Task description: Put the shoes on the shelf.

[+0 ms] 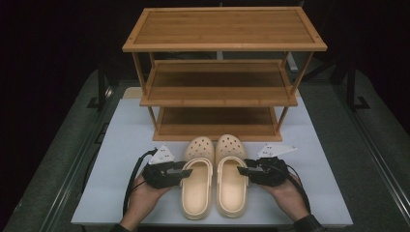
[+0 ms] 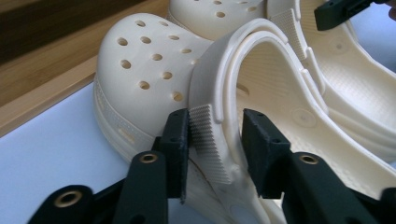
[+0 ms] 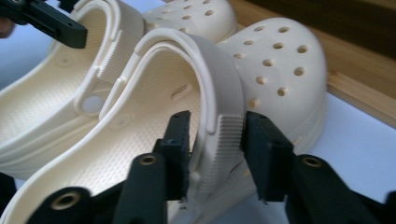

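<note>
Two clogs are parked side by side on the mat, toes twd the rack (image 1: 222, 72). Left clog (image 1: 197, 176) wall + strap is pinched by the left gripper (image 1: 183, 172); right clog (image 1: 230, 174) is clamped likewise by the right gripper (image 1: 242, 170), outer sides.

We see cream clogs (image 1: 212, 176) of matt foam-like plastic with ribbed straps, a satin-finish slatted wooden rack (image 1: 220, 72), matt black plastic gripper jaws, smooth matt pale desk (image 1: 121, 145)
</note>
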`<state>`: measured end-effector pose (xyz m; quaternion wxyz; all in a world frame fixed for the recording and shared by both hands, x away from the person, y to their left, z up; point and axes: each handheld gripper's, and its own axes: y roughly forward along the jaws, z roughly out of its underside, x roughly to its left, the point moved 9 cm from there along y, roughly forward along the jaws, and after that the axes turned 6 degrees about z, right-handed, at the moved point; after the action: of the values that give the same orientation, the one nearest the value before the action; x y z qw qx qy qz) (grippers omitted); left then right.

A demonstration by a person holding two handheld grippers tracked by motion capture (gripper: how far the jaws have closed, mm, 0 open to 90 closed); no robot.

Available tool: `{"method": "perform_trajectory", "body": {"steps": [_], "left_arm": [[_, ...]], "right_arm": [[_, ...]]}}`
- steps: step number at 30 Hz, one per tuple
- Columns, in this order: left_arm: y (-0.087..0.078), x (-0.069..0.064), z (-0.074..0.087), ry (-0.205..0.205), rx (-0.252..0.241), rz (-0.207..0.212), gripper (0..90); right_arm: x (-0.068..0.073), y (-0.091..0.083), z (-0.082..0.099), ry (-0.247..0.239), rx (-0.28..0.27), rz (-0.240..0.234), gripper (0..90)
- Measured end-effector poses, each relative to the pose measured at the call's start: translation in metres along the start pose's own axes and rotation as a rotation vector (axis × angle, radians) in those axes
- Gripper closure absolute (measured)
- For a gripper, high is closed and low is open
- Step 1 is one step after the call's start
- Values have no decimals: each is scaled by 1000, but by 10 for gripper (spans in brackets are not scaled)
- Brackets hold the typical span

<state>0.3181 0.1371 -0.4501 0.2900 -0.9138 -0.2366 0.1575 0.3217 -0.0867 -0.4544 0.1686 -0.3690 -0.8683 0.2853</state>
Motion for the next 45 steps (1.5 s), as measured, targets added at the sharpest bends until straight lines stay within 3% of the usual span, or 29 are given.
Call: {"method": "perform_trajectory", "body": {"steps": [8, 29, 37, 45], "left_arm": [[-6, 5, -1, -4, -10, -26, 745], [-35, 17, -11, 17, -52, -77, 791], [-39, 30, -26, 17, -79, -89, 791], [-30, 45, -42, 19, -95, -97, 799]], "right_arm": [[-11, -6, 0, 13, -12, 46, 748], [-24, -24, -8, -7, -47, 104, 792], [-39, -32, -18, 1, -79, 129, 793], [-54, -27, -35, -6, -101, 144, 795]]}}
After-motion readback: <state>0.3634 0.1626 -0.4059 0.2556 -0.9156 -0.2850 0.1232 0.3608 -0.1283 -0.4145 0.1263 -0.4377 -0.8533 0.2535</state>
